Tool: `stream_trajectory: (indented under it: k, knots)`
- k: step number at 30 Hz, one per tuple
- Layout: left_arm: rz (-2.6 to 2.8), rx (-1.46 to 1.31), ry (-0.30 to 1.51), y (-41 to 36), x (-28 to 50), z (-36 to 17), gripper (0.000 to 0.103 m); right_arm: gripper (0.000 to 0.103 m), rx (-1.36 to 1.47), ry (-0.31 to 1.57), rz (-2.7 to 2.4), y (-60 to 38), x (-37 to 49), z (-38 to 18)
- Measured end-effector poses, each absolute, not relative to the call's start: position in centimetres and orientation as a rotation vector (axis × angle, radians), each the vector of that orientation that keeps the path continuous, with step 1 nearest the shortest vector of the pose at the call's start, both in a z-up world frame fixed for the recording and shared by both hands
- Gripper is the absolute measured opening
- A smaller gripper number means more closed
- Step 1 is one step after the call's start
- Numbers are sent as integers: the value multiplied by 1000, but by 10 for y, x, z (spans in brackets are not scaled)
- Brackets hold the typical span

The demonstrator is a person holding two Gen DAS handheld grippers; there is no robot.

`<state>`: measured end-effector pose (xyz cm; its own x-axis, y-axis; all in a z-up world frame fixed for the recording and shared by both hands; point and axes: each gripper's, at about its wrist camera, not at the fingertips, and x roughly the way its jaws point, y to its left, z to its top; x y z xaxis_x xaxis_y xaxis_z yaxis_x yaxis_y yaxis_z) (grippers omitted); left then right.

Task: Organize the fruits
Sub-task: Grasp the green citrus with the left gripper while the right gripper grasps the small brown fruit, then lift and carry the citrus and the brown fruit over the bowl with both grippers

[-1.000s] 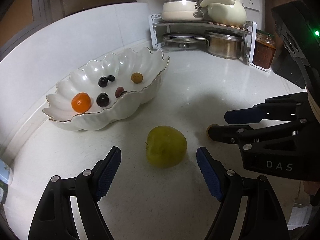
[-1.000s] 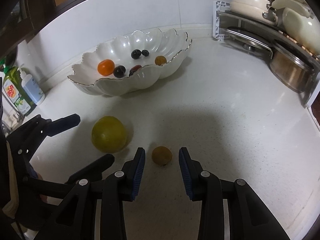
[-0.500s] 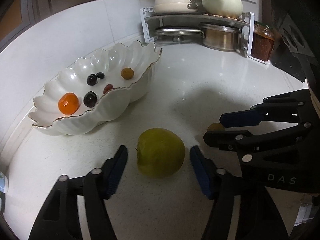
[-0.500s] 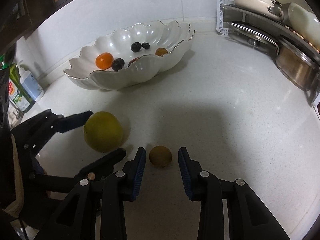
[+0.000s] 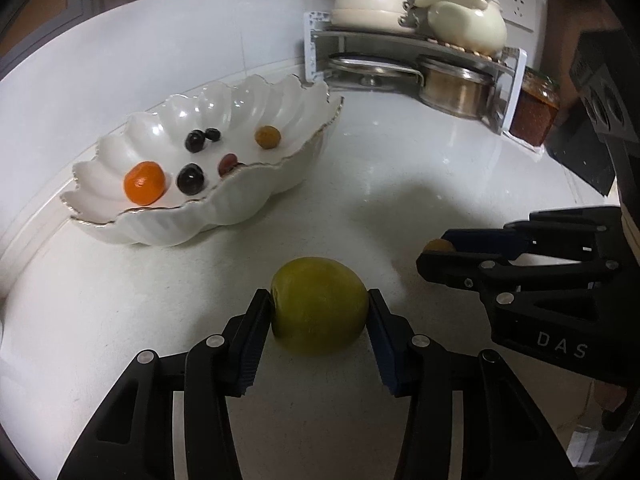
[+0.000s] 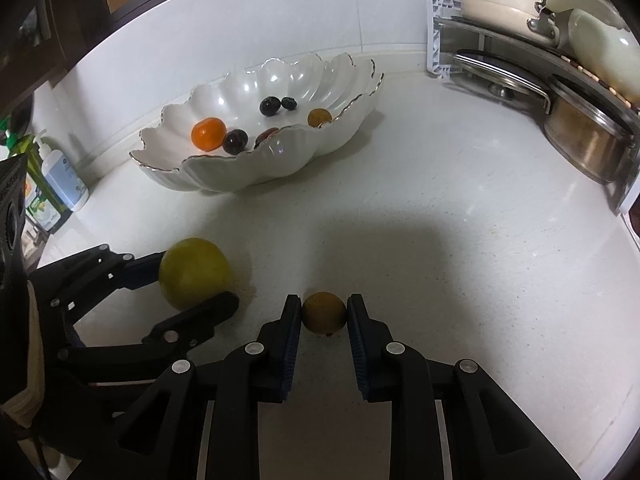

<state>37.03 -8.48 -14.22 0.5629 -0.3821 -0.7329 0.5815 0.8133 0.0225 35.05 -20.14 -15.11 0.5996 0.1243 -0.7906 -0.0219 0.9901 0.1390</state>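
- The left claw [image 5: 320, 312] has closed in over the last second, and its pads now press both sides of the green apple [image 5: 319, 306], which sits on the bench [image 5: 400, 184].
- The right claw [image 6: 324, 314] has likewise narrowed onto the small brown fruit [image 6: 324, 312], gripping it on the bench.
- Both grips look set, so lifting towards the white bowl [image 5: 256, 196], which holds an orange [image 5: 144, 182] and dark berries, seems next.
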Motion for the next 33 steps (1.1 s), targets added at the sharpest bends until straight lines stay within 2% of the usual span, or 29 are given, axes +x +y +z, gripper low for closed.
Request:
stream_trajectory:
  k: [33]
  knots:
    - [-441,73,669,-20,327,-62,47,25,66,731,130,-166,311,-71]
